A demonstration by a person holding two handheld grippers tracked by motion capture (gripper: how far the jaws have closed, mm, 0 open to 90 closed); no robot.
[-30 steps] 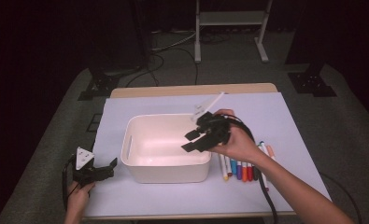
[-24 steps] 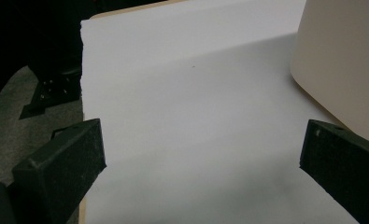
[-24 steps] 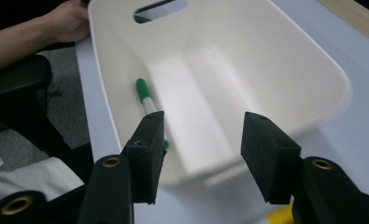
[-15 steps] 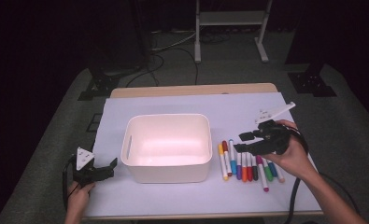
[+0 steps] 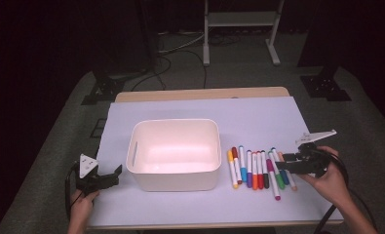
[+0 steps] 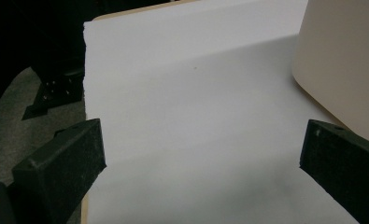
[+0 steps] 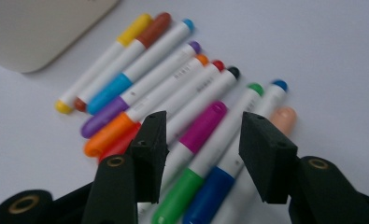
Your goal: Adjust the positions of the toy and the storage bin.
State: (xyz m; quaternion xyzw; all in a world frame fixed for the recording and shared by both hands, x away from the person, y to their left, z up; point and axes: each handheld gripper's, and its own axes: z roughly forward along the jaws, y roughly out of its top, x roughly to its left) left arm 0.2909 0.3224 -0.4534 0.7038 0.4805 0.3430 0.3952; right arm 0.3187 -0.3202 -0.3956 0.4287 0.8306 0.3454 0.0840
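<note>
A row of several coloured markers (image 5: 258, 168) lies on the white table cover, right of an empty white bin (image 5: 173, 181). My right gripper (image 5: 283, 162) hovers low over the right end of the row, pointing left. Its jaws have just been closing. In the right gripper view they (image 7: 203, 123) stand open and straddle the magenta marker (image 7: 198, 130), the green marker (image 7: 187, 184) and the blue marker (image 7: 217, 186) without pressing on any. My left gripper (image 5: 113, 178) rests open at the front left, beside the bin (image 6: 341, 60), with nothing between its jaws (image 6: 201, 140).
The table cover (image 5: 258, 122) has bare room behind the bin and the markers. Its left edge (image 6: 86, 88) drops off to dark floor with stand feet. A metal stand (image 5: 239, 29) is behind the table.
My right gripper has swung from above the bin's right rim to the right and down, and now sits over the markers. The left gripper has stayed put.
</note>
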